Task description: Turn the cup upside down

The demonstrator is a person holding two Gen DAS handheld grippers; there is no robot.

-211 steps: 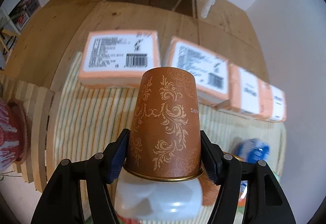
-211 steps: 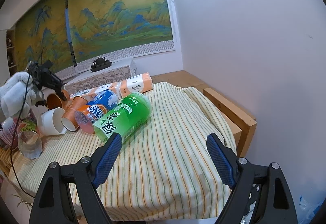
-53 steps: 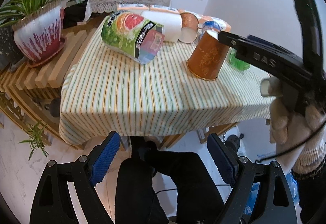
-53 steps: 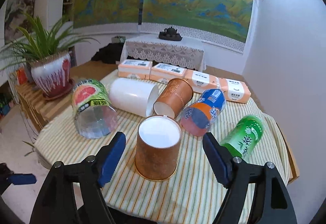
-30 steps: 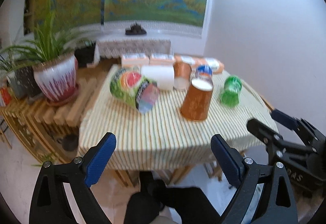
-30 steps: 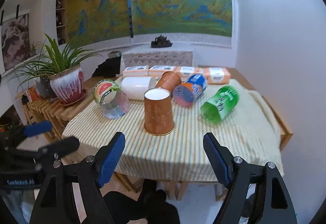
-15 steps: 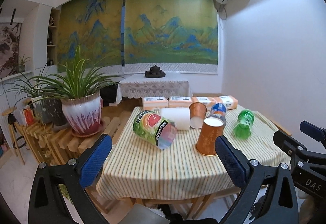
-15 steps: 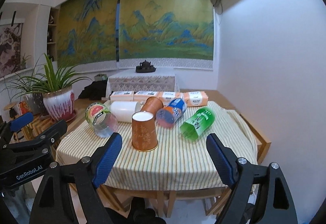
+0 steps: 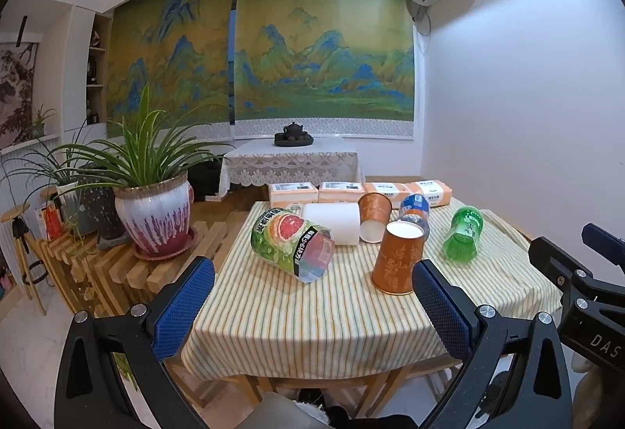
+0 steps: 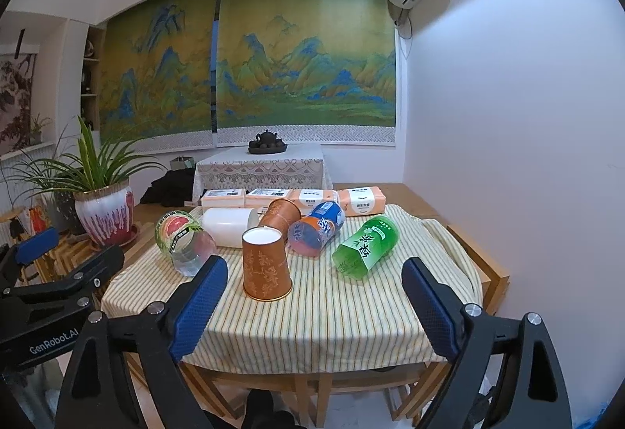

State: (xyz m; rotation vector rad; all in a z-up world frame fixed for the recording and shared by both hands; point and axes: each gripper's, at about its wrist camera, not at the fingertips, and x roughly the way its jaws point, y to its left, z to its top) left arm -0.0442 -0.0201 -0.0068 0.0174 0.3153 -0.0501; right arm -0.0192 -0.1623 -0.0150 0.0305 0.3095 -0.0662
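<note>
A brown paper cup with gold scrollwork (image 9: pixel 397 260) (image 10: pixel 266 263) stands upside down on the striped tablecloth (image 9: pixel 312 315) (image 10: pixel 332 315), wide rim down, white base up. My left gripper (image 9: pixel 312 306) is open and empty, held back from the table's near edge. My right gripper (image 10: pixel 314 306) is open and empty too, well short of the cup. A second brown cup (image 9: pixel 374 210) (image 10: pixel 279 213) lies on its side behind it. Each gripper shows at the edge of the other's view.
Lying on the table are a white cup (image 9: pixel 332 223), a grapefruit-label bottle (image 9: pixel 291 243), a blue-orange bottle (image 10: pixel 316 226) and a green bottle (image 10: pixel 365 247). Tissue packs (image 9: pixel 359 191) line the far edge. A potted plant (image 9: pixel 152 214) stands on a slatted bench at left.
The left gripper let go of the cup, which now stands upside down on the cloth. Both grippers have pulled back and risen away from the table.
</note>
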